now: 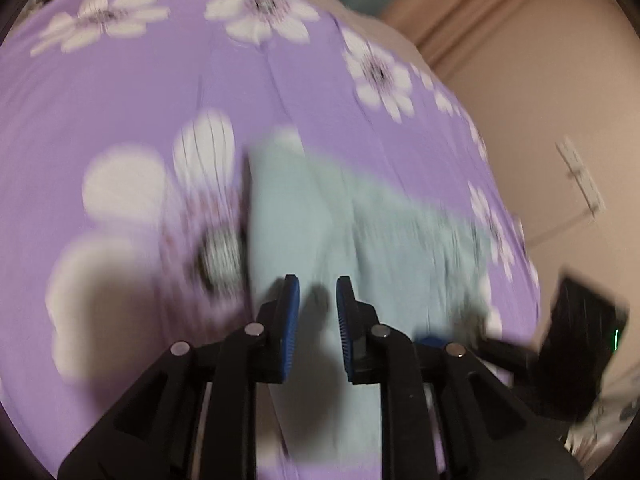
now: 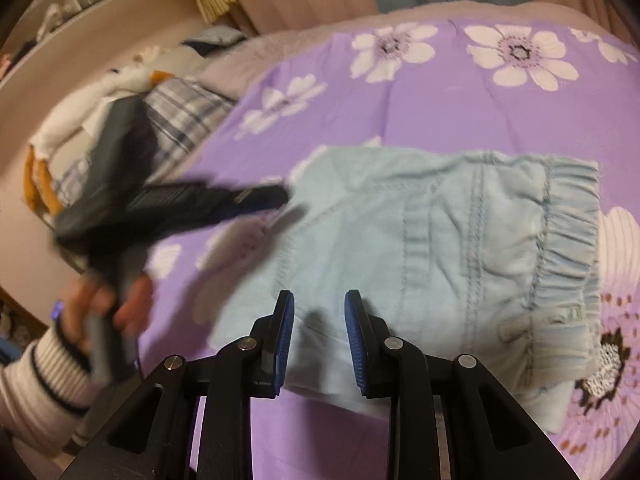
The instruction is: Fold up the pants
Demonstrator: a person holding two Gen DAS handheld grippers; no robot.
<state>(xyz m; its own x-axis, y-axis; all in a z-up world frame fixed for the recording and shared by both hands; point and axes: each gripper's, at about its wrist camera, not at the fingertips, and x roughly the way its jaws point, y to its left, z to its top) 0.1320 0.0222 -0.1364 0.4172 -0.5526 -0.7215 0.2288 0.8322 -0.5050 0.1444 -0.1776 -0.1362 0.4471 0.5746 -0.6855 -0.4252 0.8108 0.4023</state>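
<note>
Pale-blue soft cotton pants (image 2: 440, 248), folded, lie on the purple flowered bedsheet (image 2: 420, 112); limp, light, best pinched at the elastic waistband (image 2: 568, 232); both tools (image 1: 317, 284) (image 2: 319, 300) slightly spread, empty.

A bed (image 2: 440, 92) covered by a purple sheet (image 2: 420, 112) printed with white flowers carries the pale blue pants (image 2: 440, 240), folded flat. Left of the pants lie a plaid cloth (image 2: 180, 116) and a white-and-orange soft toy (image 2: 100, 92).
</note>
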